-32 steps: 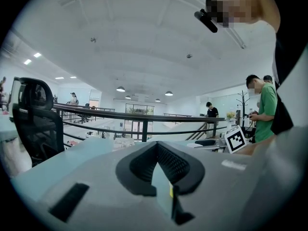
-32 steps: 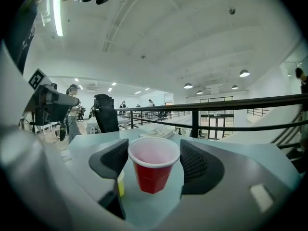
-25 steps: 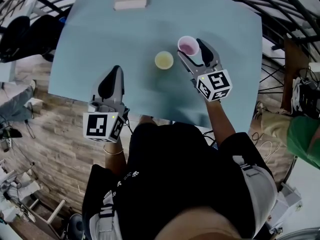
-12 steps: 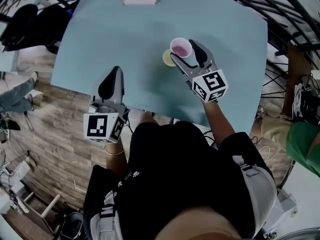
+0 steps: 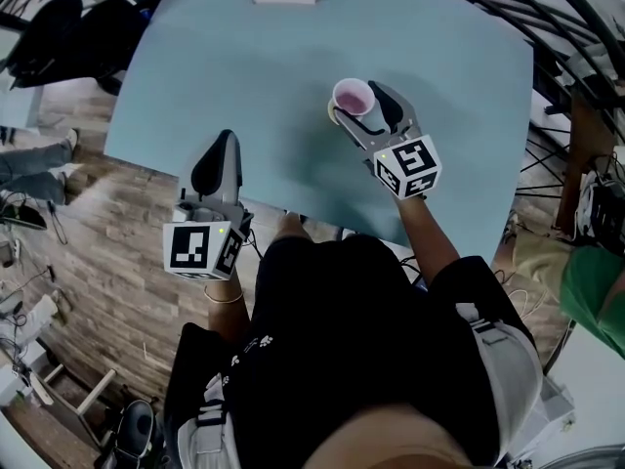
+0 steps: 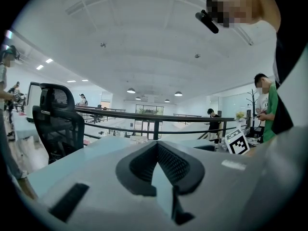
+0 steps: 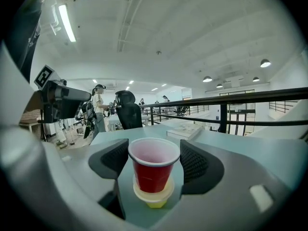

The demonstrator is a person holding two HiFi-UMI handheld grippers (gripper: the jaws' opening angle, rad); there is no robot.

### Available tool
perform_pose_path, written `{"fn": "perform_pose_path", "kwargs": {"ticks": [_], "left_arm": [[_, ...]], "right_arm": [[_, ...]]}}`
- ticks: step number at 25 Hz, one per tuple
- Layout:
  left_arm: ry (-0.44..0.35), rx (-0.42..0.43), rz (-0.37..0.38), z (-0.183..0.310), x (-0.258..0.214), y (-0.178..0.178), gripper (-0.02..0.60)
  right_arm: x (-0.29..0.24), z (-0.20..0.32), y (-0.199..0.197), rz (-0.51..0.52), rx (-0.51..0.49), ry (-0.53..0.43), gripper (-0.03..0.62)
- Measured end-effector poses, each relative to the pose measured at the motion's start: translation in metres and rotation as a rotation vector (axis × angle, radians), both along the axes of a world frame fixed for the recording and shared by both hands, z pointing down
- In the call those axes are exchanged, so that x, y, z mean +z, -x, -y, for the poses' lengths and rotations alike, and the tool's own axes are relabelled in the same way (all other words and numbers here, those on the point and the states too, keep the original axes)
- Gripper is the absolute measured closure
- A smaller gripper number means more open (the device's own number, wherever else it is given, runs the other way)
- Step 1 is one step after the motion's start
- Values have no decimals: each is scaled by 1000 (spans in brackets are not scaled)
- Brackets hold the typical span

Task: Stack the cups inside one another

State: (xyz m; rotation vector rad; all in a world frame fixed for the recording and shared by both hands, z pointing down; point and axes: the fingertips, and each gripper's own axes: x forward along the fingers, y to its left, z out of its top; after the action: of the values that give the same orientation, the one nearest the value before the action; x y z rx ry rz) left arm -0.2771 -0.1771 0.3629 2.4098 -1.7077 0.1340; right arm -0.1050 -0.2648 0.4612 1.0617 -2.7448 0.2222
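The left hand-held gripper hovers over the table's near edge, its jaws pressed together on nothing. Further right, the right hand-held gripper pinches the red cup, whose base sits inside the yellow cup.

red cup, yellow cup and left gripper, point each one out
red cup [image 7: 151, 174]: right gripper view, on its red side wall
yellow cup [image 7: 153, 196]: right gripper view, on its rim below the red cup
left gripper [image 5: 227, 137]: head view, at its closed jaw tips
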Motion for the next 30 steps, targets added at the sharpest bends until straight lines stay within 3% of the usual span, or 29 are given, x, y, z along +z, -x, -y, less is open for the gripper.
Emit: {"fn": "perform_pose_path", "kwargs": {"ticks": [30], "left_arm": [[21, -33, 21, -2, 3, 4, 598]], "right_arm": [[45, -2, 4, -92, -44, 63, 252]]}}
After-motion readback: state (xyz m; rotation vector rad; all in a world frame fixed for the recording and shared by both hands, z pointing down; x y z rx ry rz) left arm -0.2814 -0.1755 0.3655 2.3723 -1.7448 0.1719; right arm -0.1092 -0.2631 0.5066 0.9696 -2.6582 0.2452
